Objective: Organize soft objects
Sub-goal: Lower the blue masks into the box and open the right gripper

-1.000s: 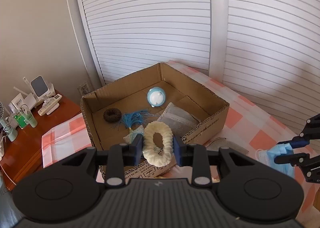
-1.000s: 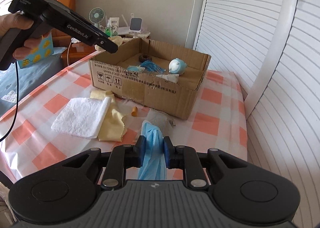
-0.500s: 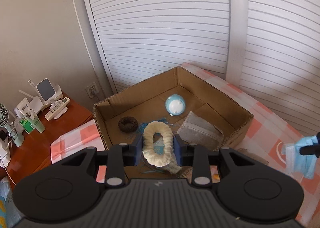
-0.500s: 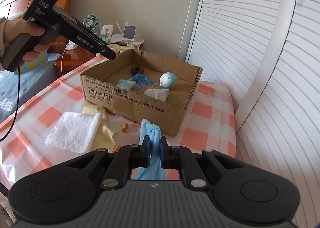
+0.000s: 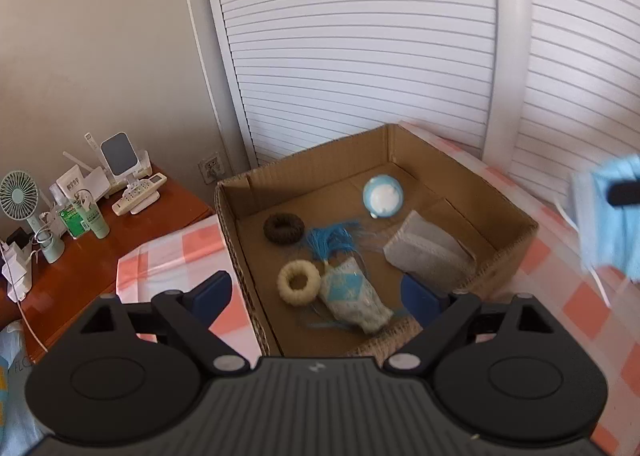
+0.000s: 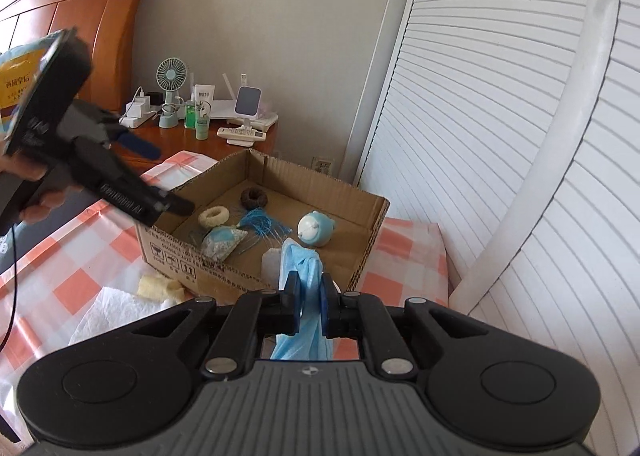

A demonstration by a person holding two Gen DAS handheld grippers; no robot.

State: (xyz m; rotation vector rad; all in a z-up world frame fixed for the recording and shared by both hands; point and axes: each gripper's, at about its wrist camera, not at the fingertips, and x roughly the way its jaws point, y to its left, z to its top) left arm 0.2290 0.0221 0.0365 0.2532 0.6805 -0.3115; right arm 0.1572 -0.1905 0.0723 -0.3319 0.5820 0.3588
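The cardboard box holds a cream fluffy ring, a brown ring, a blue tassel, a patterned pouch, a grey cloth and a round blue plush. My left gripper hovers over the box's near edge. Its jaws are opening wide and nothing is gripped; the cream ring lies on the box floor below. My right gripper is shut on a blue face mask, raised just in front of the box. The mask shows blurred at the right of the left wrist view.
A wooden nightstand with a small fan, bottles and a remote stands left of the box. A white towel and a yellow cloth lie on the checked tablecloth before the box. White shutter doors run behind and to the right.
The left jaws have spread apart and the cream ring has dropped from them into the box. The right gripper has risen with the mask and come closer to the box.
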